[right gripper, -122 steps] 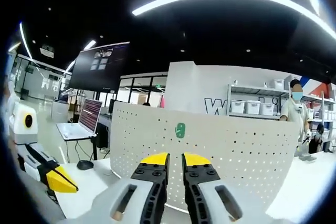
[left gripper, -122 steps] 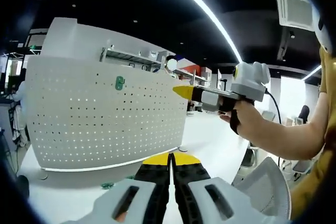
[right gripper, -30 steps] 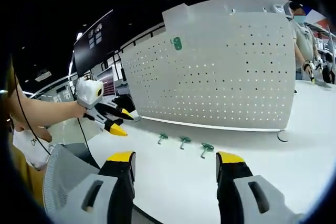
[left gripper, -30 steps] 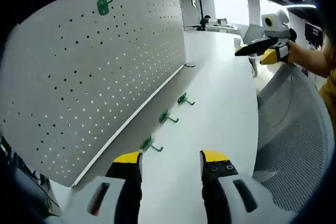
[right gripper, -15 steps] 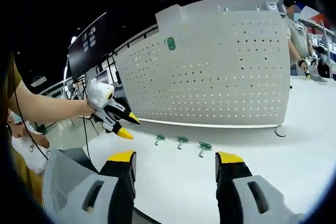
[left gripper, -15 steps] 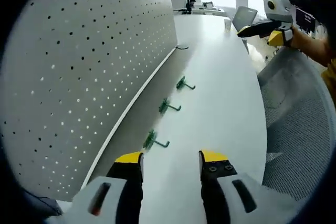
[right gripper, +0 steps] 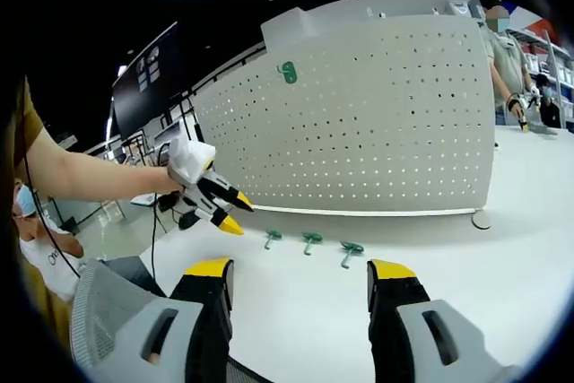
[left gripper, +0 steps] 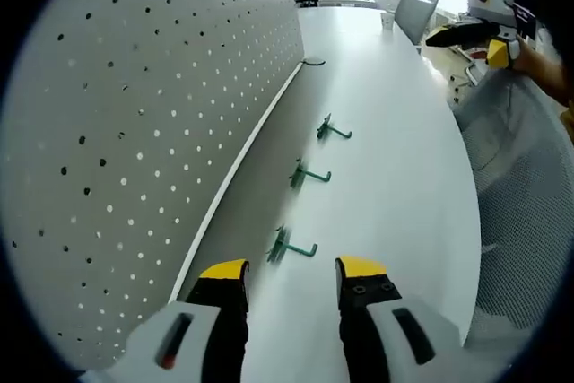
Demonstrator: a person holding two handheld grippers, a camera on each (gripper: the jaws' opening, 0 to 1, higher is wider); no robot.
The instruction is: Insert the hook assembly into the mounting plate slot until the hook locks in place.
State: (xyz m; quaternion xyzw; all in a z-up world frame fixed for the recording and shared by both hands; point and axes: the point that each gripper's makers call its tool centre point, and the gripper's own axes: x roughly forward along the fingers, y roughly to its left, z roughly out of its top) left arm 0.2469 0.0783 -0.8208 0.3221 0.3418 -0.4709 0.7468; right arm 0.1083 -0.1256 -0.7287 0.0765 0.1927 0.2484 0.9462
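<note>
White table [left gripper: 395,114]: three green hooks [left gripper: 309,174] beside pegboard [left gripper: 134,132]; no legible writing.

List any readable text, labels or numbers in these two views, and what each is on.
None can be read.
The screen on the wall behind the pegboard: it shows light patches, too small and blurred to read.
The pegboard, the green hooks on the table and the green hook hung on the board: no lettering visible.
The left gripper and right gripper: no markings legible on the yellow-tipped fingers.
</note>
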